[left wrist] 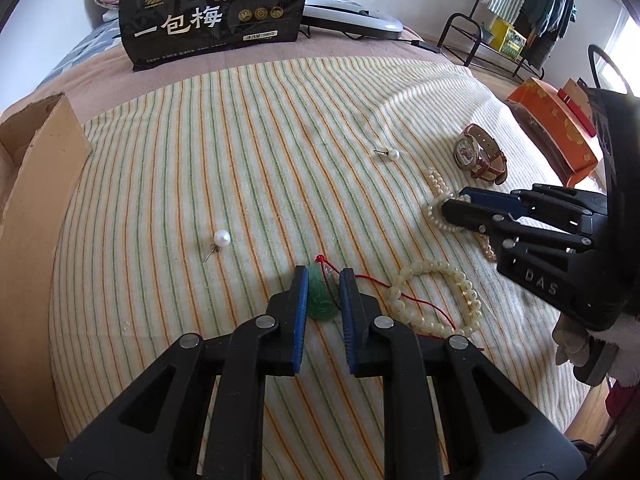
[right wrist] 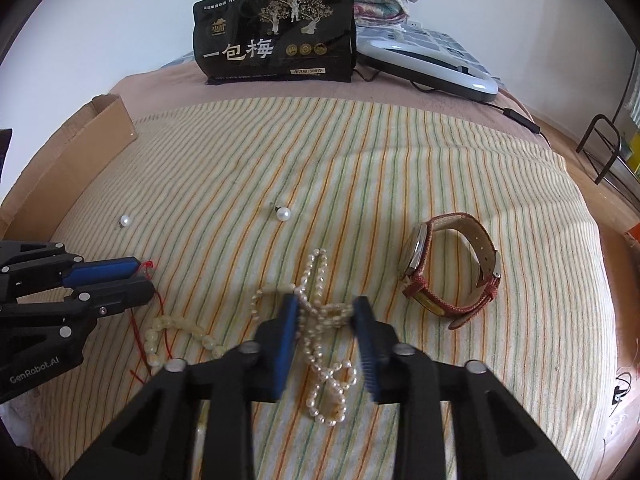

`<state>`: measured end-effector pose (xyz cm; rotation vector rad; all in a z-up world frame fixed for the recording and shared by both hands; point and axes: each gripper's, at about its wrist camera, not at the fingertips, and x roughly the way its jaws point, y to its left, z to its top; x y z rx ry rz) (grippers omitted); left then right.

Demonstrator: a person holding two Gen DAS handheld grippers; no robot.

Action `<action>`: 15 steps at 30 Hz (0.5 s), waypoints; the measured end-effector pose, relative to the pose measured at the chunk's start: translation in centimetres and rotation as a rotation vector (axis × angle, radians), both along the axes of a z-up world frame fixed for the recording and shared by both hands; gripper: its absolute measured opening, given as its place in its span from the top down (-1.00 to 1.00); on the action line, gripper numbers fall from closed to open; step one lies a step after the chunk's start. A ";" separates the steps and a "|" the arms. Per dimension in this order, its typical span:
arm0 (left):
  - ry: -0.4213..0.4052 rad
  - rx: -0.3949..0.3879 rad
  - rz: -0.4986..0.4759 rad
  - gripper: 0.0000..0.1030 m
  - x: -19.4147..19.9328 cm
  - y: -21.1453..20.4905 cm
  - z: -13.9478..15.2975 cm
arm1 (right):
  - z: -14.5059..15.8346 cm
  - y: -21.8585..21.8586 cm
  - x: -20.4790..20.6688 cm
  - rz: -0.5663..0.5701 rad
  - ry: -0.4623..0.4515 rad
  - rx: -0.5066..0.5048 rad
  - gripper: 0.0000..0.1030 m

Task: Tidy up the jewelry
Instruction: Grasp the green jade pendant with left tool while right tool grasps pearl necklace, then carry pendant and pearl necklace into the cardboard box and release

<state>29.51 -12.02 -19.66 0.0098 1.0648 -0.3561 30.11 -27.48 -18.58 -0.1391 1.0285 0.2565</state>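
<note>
The left gripper (left wrist: 324, 278) stands with its blue-padded fingers a little apart on either side of a glossy green carved pendant (left wrist: 322, 300); whether the pads touch it cannot be told. A thin red cord (left wrist: 416, 302) runs from the pendant across a ring of round cream beads, the bead bracelet (left wrist: 440, 300), just beside it on the right. The right gripper (right wrist: 326, 312) is spread wide over a tangled strand of small, irregular pearls, the pearl necklace (right wrist: 324, 360), which lies between its ribbed pads without being pinched. Near it stands a watch (right wrist: 452, 272) on edge, with a woven red strap and metal case. Two pearl stud earrings lie well apart on the bed's striped terry towel (left wrist: 240, 152): one (left wrist: 221, 237) nearer the left gripper, another (left wrist: 394, 155) farther off. A brown cardboard box (left wrist: 32, 200) sits at the left edge, and a black snack bag (left wrist: 212, 8) stands upright at the back.
</note>
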 end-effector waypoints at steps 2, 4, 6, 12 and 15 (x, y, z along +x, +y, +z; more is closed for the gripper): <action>-0.001 -0.003 0.002 0.72 -0.2 0.2 0.2 | 0.1 -0.2 0.0 0.002 0.004 0.001 0.80; -0.004 -0.011 0.007 0.72 -0.4 0.5 0.5 | 0.3 -0.4 0.0 -0.003 0.009 0.012 0.90; -0.010 -0.020 0.011 0.72 -0.8 0.9 1.0 | 0.6 -0.7 -0.2 -0.008 0.010 0.034 0.90; -0.031 -0.044 0.026 0.73 -1.6 2.2 2.8 | 2.3 -0.7 -1.5 -0.004 -0.011 0.071 0.91; -0.051 -0.053 0.029 0.73 -2.2 2.8 4.0 | 3.5 -0.7 -2.3 -0.001 -0.029 0.078 0.91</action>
